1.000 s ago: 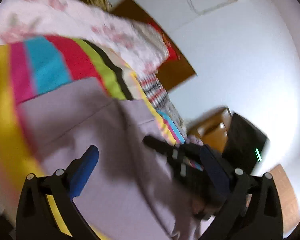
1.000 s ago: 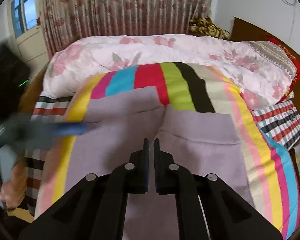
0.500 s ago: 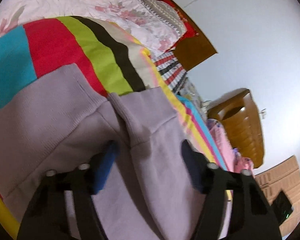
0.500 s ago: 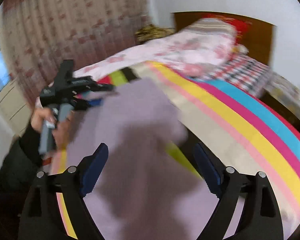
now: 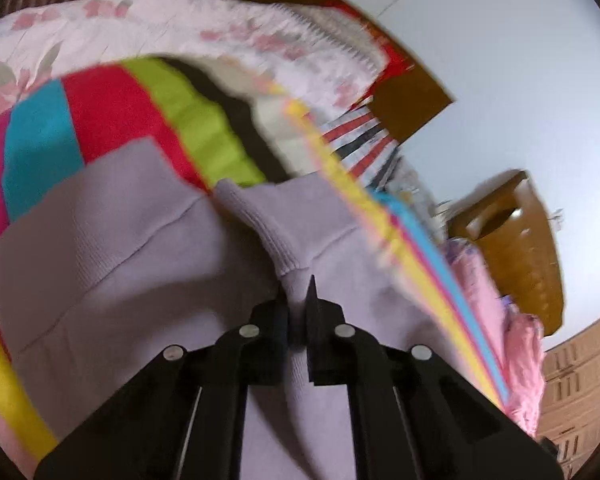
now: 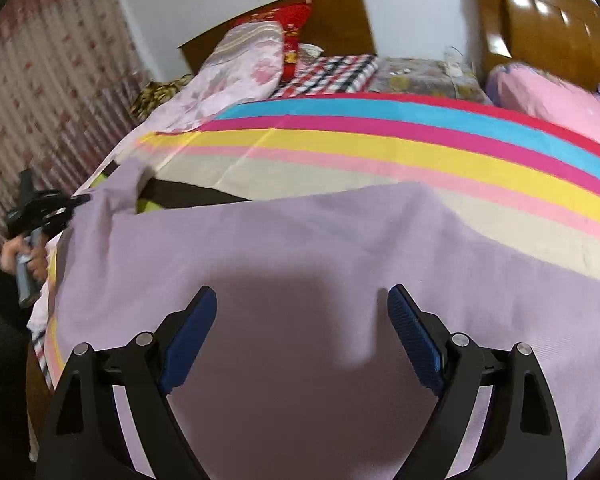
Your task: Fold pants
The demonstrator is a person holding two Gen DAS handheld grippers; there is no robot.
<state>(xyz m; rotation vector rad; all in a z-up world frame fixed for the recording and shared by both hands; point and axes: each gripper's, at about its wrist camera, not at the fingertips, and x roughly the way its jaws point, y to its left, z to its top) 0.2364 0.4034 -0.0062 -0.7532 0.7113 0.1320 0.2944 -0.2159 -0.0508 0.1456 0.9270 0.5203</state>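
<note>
Since the earlier frames, both grippers have shifted: pants (image 6: 300, 248) lie spread on the striped bedspread (image 6: 380, 148). Right gripper (image 6: 302, 336) hovers wide; left gripper (image 5: 298, 312) has pinched a cuff, thinly, so it may slip.

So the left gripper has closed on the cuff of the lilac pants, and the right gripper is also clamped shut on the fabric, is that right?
Not quite: the right gripper is open above the lilac pants, as the right wrist view shows. The left gripper has indeed closed on the cuff.
</note>
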